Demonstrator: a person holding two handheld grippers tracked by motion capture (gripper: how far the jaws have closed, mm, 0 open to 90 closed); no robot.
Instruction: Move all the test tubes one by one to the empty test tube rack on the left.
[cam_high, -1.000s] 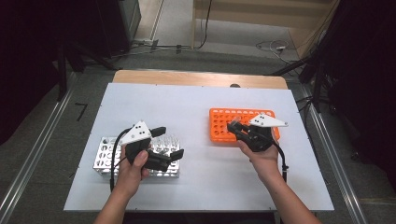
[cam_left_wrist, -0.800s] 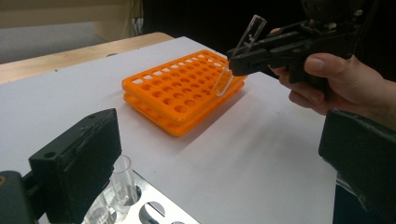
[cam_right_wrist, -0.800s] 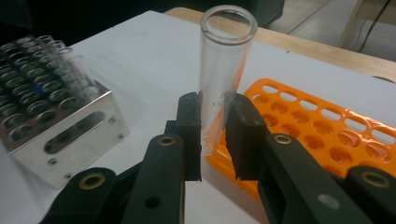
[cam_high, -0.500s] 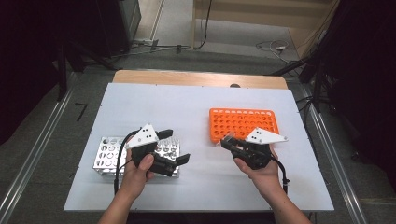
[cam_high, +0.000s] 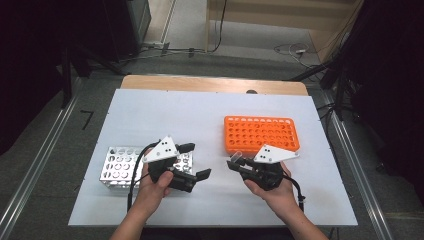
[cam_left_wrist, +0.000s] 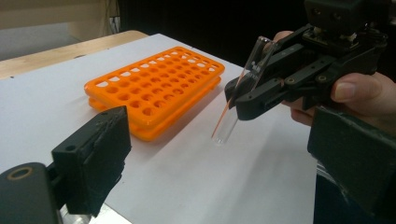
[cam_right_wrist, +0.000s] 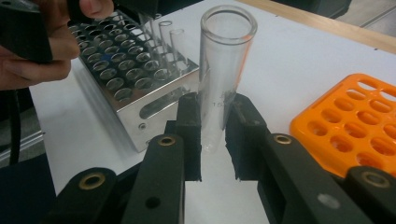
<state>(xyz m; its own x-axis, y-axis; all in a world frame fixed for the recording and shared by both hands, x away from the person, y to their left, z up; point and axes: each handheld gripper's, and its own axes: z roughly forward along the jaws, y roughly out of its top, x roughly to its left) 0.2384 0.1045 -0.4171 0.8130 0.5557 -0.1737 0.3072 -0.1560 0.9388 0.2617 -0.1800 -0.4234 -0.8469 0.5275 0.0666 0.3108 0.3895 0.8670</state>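
From above, the left gripper (cam_high: 192, 161) hangs over the metal rack (cam_high: 120, 165), jaws spread and just now closing a little with nothing between them. The right gripper (cam_high: 235, 163) sits just in front of the orange rack (cam_high: 260, 134), and the glass tube (cam_high: 236, 155) in it is hard to make out.

The left gripper view shows the tube (cam_left_wrist: 238, 93) tilted above the white table (cam_left_wrist: 196, 177), pinched by the right gripper (cam_left_wrist: 243, 95).

The right gripper view shows both pads pressed on the tube (cam_right_wrist: 224, 70).

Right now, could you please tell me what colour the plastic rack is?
The rack is bright orange, showing best in the left gripper view.
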